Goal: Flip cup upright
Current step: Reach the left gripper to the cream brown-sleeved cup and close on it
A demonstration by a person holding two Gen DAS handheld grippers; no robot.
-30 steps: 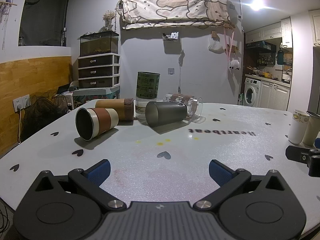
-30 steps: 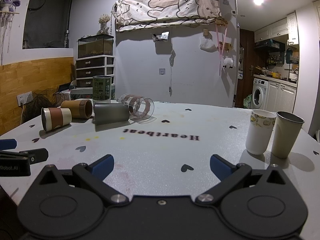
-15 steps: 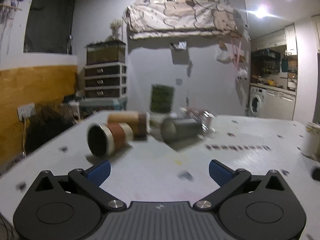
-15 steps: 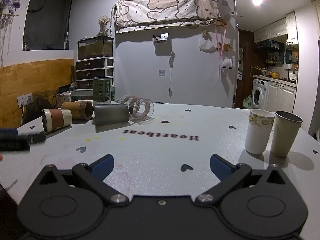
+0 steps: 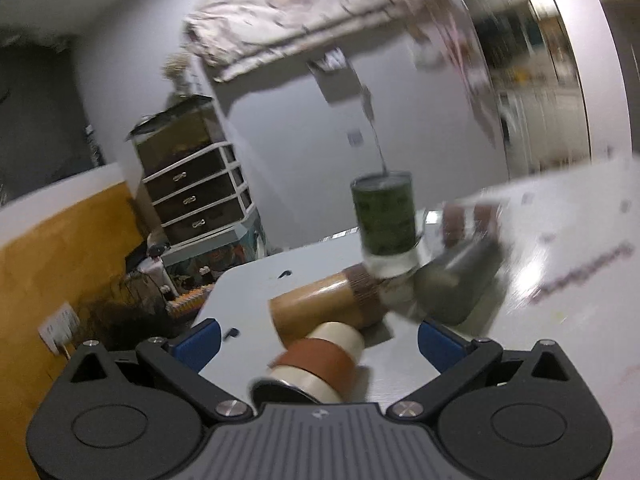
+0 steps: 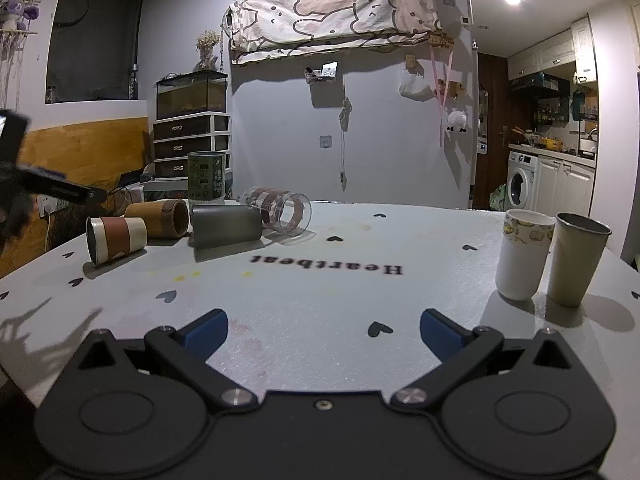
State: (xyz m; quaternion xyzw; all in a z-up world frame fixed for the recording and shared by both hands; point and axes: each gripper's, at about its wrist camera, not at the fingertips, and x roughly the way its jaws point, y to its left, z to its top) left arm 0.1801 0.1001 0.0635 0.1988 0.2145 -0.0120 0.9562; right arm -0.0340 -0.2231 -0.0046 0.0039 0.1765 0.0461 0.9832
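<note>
A cream cup with a brown band (image 5: 320, 356) lies on its side on the white table, mouth toward me, between the open fingers of my left gripper (image 5: 318, 338), not gripped. It also shows in the right wrist view (image 6: 116, 238). Behind it lie a tan cup (image 5: 320, 310) (image 6: 160, 218), a grey metal cup (image 5: 460, 284) (image 6: 226, 226) and a clear glass (image 6: 282, 210), all on their sides. My right gripper (image 6: 322, 326) is open and empty over the table's near side. My left gripper's body (image 6: 44, 188) hangs at the far left of that view.
A green tin on a clear base (image 5: 384, 220) (image 6: 206, 176) stands upright behind the fallen cups. A white paper cup (image 6: 522, 254) and a metal cup (image 6: 576, 258) stand upright at the right. The table's left edge (image 6: 36, 258) is near the cream cup.
My left gripper has swung left, tilted and moved in close, so the cream cup now lies between its open fingers. The right gripper has hardly moved.
</note>
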